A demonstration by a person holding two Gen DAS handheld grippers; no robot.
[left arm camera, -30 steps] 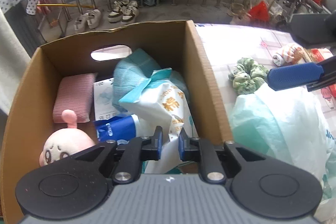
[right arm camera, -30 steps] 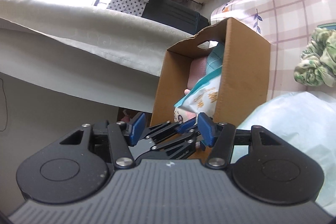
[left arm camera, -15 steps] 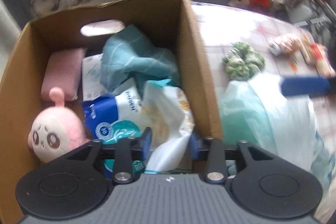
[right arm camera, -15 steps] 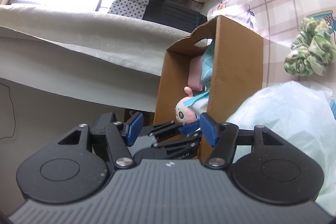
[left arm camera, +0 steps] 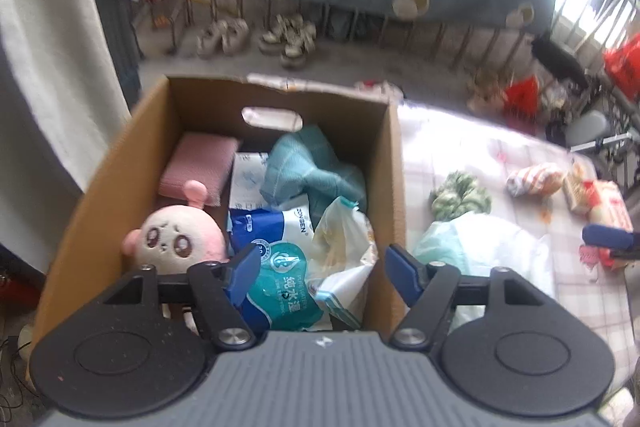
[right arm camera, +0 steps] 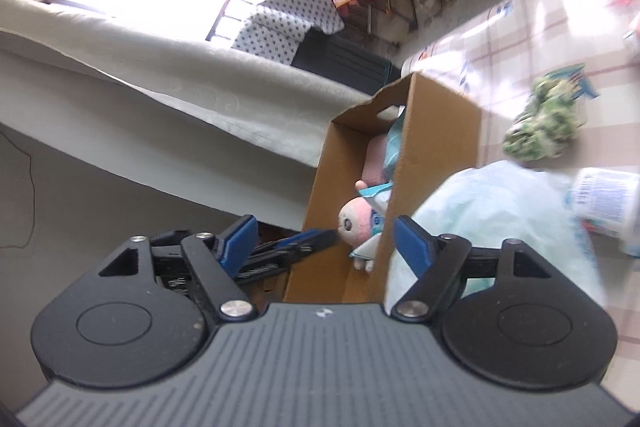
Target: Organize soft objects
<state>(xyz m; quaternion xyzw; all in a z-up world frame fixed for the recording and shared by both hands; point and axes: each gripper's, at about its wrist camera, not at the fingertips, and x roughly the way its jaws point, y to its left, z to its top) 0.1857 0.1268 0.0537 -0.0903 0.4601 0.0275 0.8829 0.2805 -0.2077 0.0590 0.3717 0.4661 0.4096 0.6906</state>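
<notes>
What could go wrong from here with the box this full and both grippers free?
1. The cardboard box is heaped; the white snack bag sits high against its right wall and may slide out.
2. The left gripper, jaws opening with nothing between them, hangs low over the wet wipes pack and could snag it.
3. The right gripper, jaws also opening and holding nothing, could crumple the pale green plastic bag beside the box.
</notes>
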